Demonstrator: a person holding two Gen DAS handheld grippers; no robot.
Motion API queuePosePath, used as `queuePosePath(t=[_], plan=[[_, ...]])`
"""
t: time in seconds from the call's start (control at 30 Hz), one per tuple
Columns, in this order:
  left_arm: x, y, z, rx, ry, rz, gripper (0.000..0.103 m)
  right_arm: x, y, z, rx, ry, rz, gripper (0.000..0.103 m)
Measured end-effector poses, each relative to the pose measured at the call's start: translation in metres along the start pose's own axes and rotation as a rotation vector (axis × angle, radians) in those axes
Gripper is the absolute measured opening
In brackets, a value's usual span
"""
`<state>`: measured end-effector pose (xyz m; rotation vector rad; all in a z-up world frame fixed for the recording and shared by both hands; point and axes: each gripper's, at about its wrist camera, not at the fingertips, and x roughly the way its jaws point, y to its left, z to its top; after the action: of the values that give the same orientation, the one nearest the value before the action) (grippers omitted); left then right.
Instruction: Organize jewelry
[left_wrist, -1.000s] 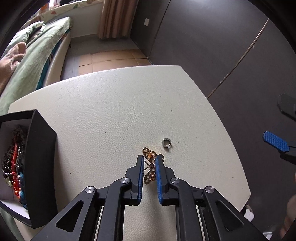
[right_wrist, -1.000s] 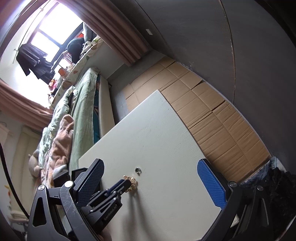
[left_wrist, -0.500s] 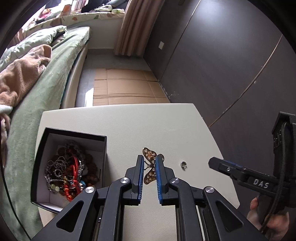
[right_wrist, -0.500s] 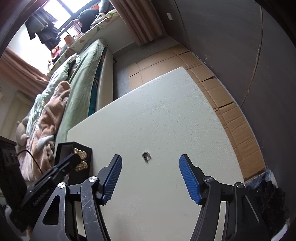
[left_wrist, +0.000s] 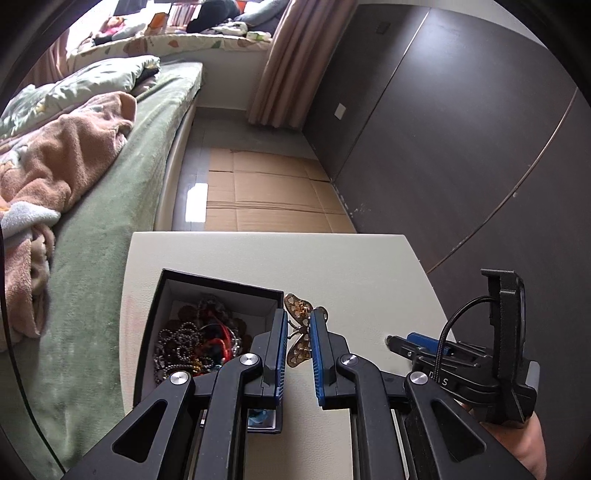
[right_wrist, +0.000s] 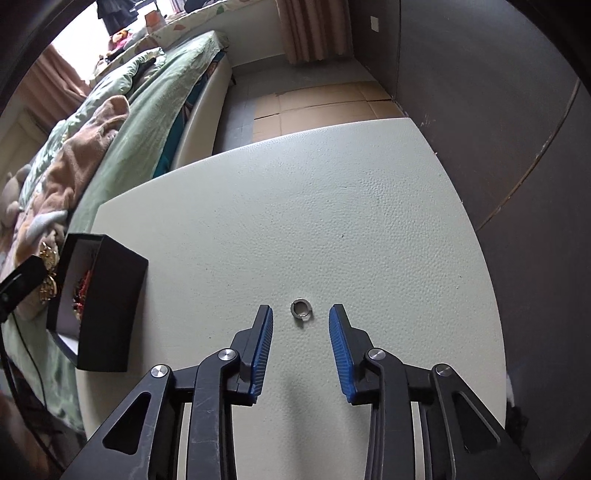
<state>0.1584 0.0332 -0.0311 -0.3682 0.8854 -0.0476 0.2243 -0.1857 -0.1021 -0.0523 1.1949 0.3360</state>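
My left gripper (left_wrist: 298, 321) is shut on a gold butterfly brooch (left_wrist: 300, 334) and holds it above the near right edge of the open black jewelry box (left_wrist: 218, 284), which holds beads and chains (left_wrist: 195, 343). My right gripper (right_wrist: 301, 317) is open and low over the white table (right_wrist: 332, 206), with a small silver ring (right_wrist: 301, 309) lying between its fingertips. The box (right_wrist: 110, 299) and the brooch (right_wrist: 48, 273) also show at the left of the right wrist view. The right gripper (left_wrist: 421, 341) shows at the right of the left wrist view.
A bed with green covers (left_wrist: 96, 206) and a tan blanket (left_wrist: 62, 155) runs along the table's left side. Dark wardrobe panels (left_wrist: 461, 129) stand on the right. Cardboard (left_wrist: 266, 195) covers the floor beyond the table.
My left gripper has carried the brooch left from the table to over the box's edge. My right gripper has come down and forward so its fingers flank the ring.
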Motion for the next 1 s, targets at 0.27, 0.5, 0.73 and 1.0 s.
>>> queuePosePath(t=[0.27, 0.5, 0.73, 1.0], plan=[[-0.006, 0.020, 0.001, -0.018, -0.005, 0.030, 0.013, 0.013, 0.008, -0.002, -0.060, 0.046, -0.059, 0.016], [-0.011, 0.028, 0.002, -0.044, -0.019, 0.046, 0.013, 0.008, 0.014, -0.009, -0.107, 0.037, -0.092, 0.004], [-0.010, 0.033, 0.000, -0.062, 0.002, 0.037, 0.013, -0.023, 0.014, -0.009, -0.065, -0.047, -0.004, 0.004], [-0.007, 0.054, 0.003, -0.152, 0.032, 0.059, 0.074, -0.051, 0.022, -0.006, -0.031, -0.132, 0.150, 0.004]])
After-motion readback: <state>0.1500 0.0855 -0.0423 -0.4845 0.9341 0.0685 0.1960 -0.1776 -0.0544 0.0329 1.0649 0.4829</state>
